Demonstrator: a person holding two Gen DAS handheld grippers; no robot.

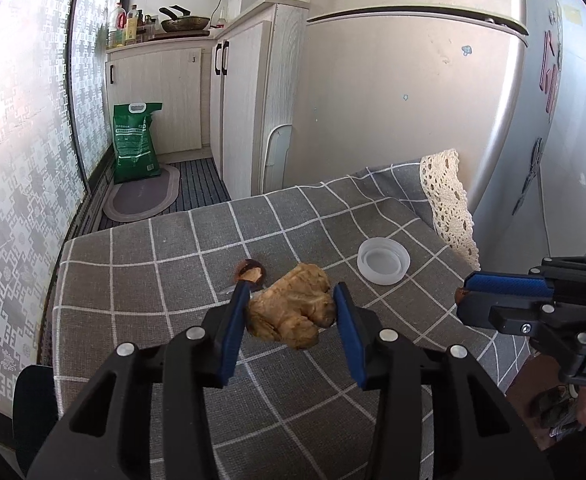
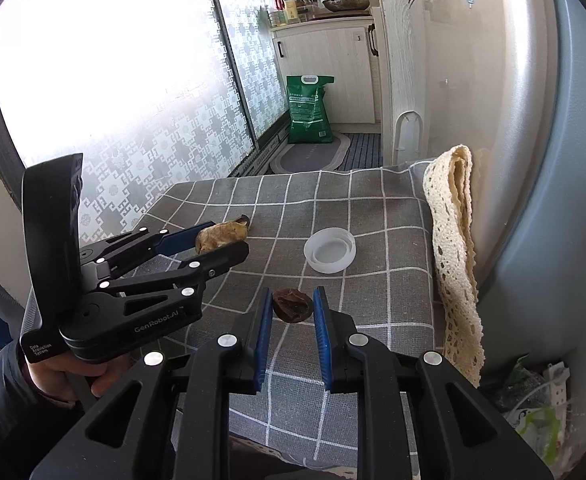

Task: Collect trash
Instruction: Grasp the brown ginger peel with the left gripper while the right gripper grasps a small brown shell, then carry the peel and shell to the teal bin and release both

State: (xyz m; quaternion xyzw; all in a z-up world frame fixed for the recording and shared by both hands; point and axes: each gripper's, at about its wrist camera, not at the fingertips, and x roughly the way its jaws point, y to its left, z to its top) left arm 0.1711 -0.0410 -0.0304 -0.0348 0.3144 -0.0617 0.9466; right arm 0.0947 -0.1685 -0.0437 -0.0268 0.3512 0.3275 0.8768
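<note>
My left gripper [image 1: 293, 304] fingers pinch the crumpled tan peel [image 1: 291, 312]; my right gripper [image 2: 293, 308] fingers pinch a dark brown round scrap [image 2: 291, 305].

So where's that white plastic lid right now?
The lid lies open side up on the checked cloth, right of the left gripper and its tan scrap, near the lace trim.

Right tool [image 2: 293, 306] around a dark brown scrap [image 2: 291, 305], white lid [image 2: 330, 256] beyond on checked cloth [image 2: 373, 216].
</note>
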